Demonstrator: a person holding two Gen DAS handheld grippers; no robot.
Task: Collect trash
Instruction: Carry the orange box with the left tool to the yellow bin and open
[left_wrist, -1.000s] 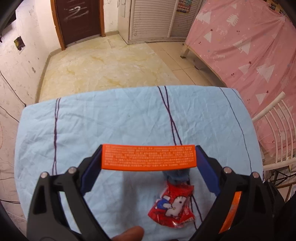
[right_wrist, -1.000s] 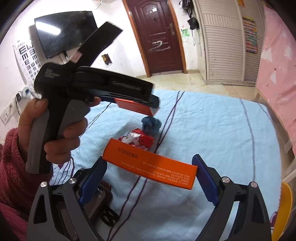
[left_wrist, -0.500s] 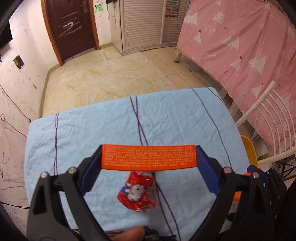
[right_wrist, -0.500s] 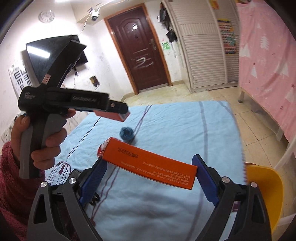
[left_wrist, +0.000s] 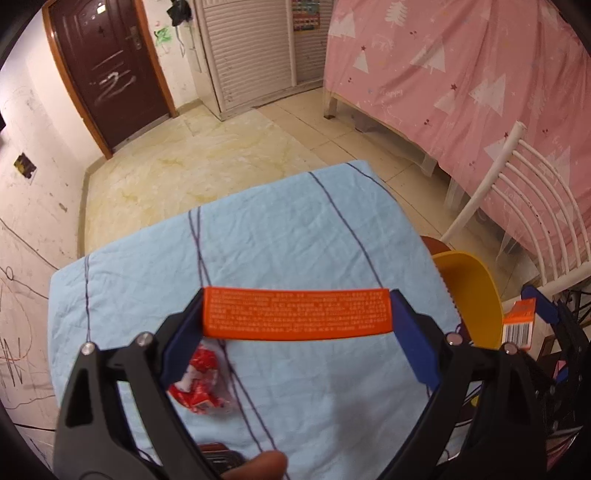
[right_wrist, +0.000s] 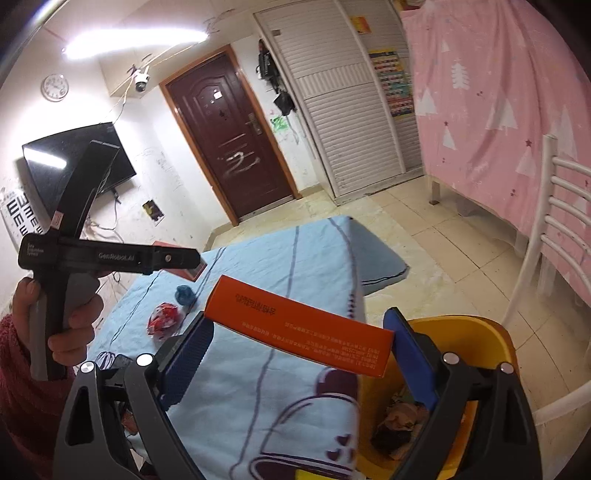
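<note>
Orange printed cartons: one (left_wrist: 296, 313) clamped in left gripper (left_wrist: 296, 325), another (right_wrist: 301, 325) in right gripper (right_wrist: 299, 345) above yellow plastic bin (right_wrist: 491, 334); print illegible.

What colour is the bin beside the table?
Yellow bin, shown best in the right wrist view.

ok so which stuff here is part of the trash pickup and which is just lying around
Part of the job:
- orange box in left claw
- orange box in right claw
- red wrapper
- blue wad
- yellow bin

Just lying about:
- white chair
- wall TV
- clock
</note>
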